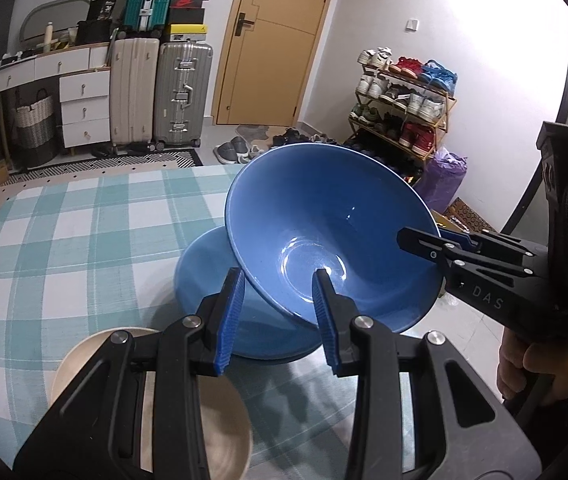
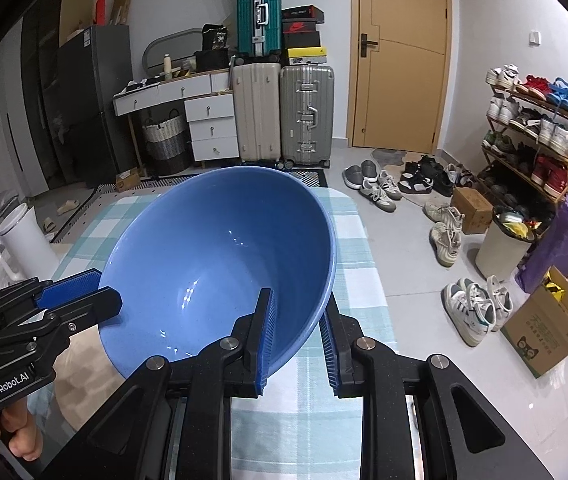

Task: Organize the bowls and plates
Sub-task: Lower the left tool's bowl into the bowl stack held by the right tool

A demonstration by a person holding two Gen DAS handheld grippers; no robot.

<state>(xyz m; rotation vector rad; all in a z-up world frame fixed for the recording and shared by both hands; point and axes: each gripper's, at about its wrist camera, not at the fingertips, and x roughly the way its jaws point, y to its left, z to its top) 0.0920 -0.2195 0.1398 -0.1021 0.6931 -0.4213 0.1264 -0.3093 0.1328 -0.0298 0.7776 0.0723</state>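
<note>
The right claw (image 2: 298,336) grips the blue bowl (image 2: 219,264) by its rim, one finger inside the wall and one outside, and holds it tilted above the table (image 2: 356,240), whose cloth is checked teal and white. In the left wrist view this claw (image 1: 424,242) reaches in from the right side and clamps the bowl (image 1: 324,232) at its right edge, the mouth tipped toward the camera. Under the lifted bowl a blue plate (image 1: 207,268) lies flat on the table (image 1: 63,232); the bowl's lower edge hangs over it, and whether they touch cannot be told. The left claw (image 1: 277,320) stands open with nothing between its fingers, just in front of the bowl's lower rim. A beige bowl (image 1: 79,364) sits on the table below this claw, partly hidden by it. In the right wrist view the left claw (image 2: 79,296) shows at the bowl's left edge, beside the rim
</note>
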